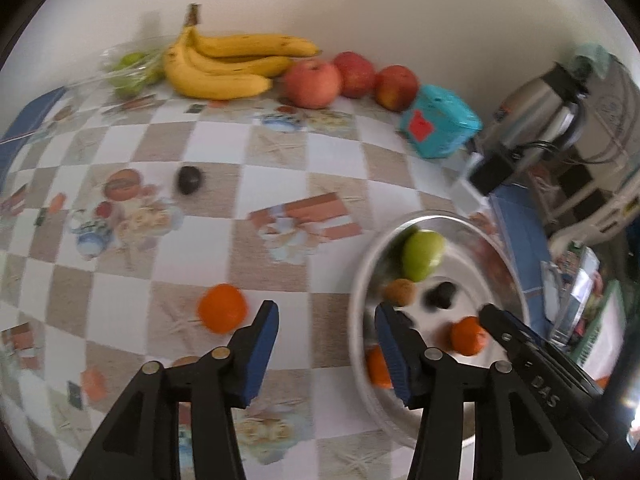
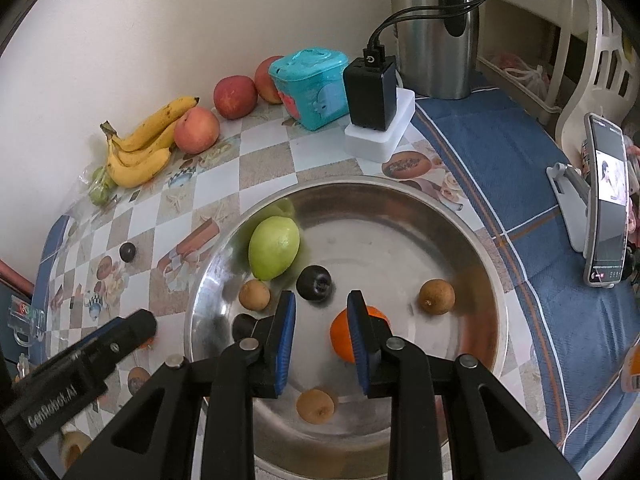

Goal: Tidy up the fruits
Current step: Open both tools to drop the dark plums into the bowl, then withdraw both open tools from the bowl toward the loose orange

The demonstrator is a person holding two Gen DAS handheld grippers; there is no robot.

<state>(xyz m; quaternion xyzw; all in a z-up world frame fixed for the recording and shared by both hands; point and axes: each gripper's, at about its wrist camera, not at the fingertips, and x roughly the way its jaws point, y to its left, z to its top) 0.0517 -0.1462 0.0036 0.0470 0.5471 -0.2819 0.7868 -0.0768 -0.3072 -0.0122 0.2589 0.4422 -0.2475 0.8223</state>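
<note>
A steel bowl [image 2: 400,184] [image 1: 354,320] holds a green fruit [image 2: 274,248] [image 1: 422,254], an orange [image 2: 340,336] [image 1: 468,336], a dark plum [image 2: 314,282] [image 1: 440,294] and several small brown fruits [image 2: 437,297]. On the checked cloth lie a loose orange [image 1: 222,308] and another dark plum [image 1: 189,179] [image 2: 128,252]. My left gripper [image 1: 326,306] [image 2: 140,324] is open and empty, between the loose orange and the bowl's left rim. Over the bowl, my right gripper [image 2: 322,295] [image 1: 490,312] has its jaws drawn close, with nothing between them.
Bananas [image 1: 224,64], three red apples [image 1: 312,84] and bagged green fruit [image 1: 130,68] line the back wall. A teal box [image 1: 440,124], a black charger [image 2: 370,92] and a steel kettle [image 2: 436,28] stand at the back right. A phone [image 2: 606,200] on a stand is at the right.
</note>
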